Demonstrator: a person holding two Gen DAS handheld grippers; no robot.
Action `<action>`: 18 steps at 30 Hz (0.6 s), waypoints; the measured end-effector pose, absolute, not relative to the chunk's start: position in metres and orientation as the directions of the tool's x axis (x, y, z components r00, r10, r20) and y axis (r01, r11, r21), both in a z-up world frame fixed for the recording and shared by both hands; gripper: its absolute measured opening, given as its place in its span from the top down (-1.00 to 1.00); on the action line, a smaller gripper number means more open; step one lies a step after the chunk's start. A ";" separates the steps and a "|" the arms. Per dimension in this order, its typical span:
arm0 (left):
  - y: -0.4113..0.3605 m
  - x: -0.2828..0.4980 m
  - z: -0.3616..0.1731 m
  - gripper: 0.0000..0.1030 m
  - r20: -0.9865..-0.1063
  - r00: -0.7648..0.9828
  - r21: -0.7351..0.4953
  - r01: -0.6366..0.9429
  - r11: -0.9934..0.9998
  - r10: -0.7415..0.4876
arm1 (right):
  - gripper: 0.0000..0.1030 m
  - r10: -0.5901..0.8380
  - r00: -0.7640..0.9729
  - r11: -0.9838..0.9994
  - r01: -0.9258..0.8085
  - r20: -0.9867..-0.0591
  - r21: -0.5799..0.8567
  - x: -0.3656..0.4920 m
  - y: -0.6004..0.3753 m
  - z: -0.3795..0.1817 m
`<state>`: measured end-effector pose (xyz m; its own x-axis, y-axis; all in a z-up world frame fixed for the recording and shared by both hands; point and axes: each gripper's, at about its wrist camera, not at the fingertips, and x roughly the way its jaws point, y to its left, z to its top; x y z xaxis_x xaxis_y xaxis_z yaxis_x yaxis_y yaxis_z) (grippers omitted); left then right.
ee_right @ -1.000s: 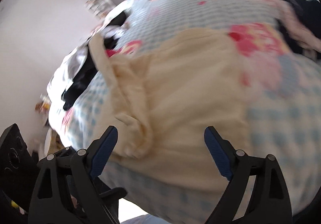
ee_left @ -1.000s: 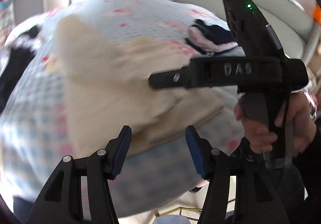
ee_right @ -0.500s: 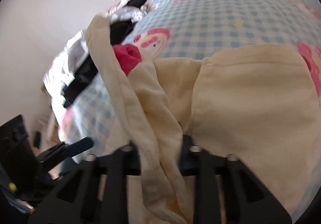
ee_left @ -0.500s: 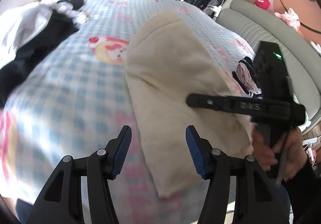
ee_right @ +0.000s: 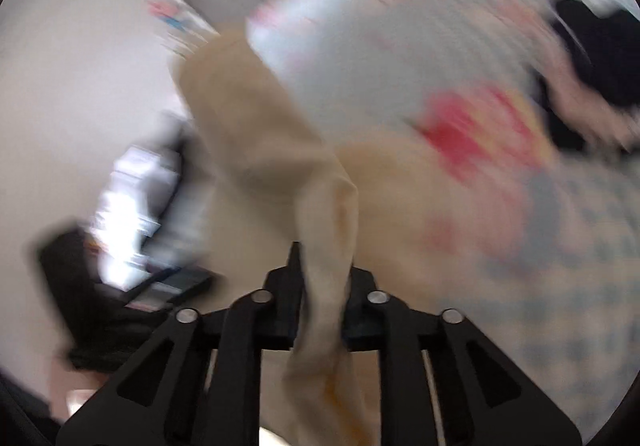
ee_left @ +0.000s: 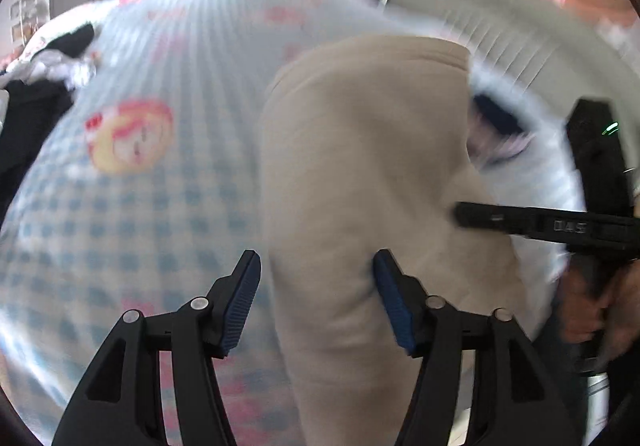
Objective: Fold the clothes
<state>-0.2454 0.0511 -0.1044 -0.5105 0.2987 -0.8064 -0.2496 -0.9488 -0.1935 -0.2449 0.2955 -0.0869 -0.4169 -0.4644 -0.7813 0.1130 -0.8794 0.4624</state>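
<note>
Right gripper [ee_right: 320,286] now clamps cream garment [ee_right: 256,134], jaws opening.

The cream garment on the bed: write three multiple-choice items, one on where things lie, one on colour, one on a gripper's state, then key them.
1. Where is the dark heap of clothes in the left wrist view?
A. far left edge of the bed
B. on the cream garment
C. between the left fingers

2. What colour are the left gripper's pads?
A. red
B. blue
C. white

3. What is between the right gripper's jaws?
A. nothing
B. a bunched fold of the cream garment
C. the bedsheet

Answers:
1 A: the dark heap lies left, apart from the cream garment.
2 B: the pads of the left gripper show blue.
3 B: the right gripper has cream cloth between its jaws, which are opening slightly.
</note>
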 end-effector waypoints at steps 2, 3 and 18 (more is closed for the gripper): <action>0.055 -0.246 -0.115 -0.20 -0.831 -0.484 -0.177 -0.237 -0.955 0.274 | 0.54 -0.471 -0.403 -0.873 0.083 -0.785 0.481 -0.237 0.305 -0.102; 0.051 -0.243 -0.108 -0.20 -0.812 -0.509 -0.188 -0.234 -0.954 0.285 | 0.40 -0.474 -0.398 -0.869 0.068 -0.785 0.490 -0.232 0.310 -0.107; 0.032 -0.333 -0.100 -0.24 -0.742 -0.555 -0.298 -0.229 -0.927 0.376 | -0.52 -0.308 -0.567 -0.951 0.171 -0.764 0.257 -0.300 0.263 -0.055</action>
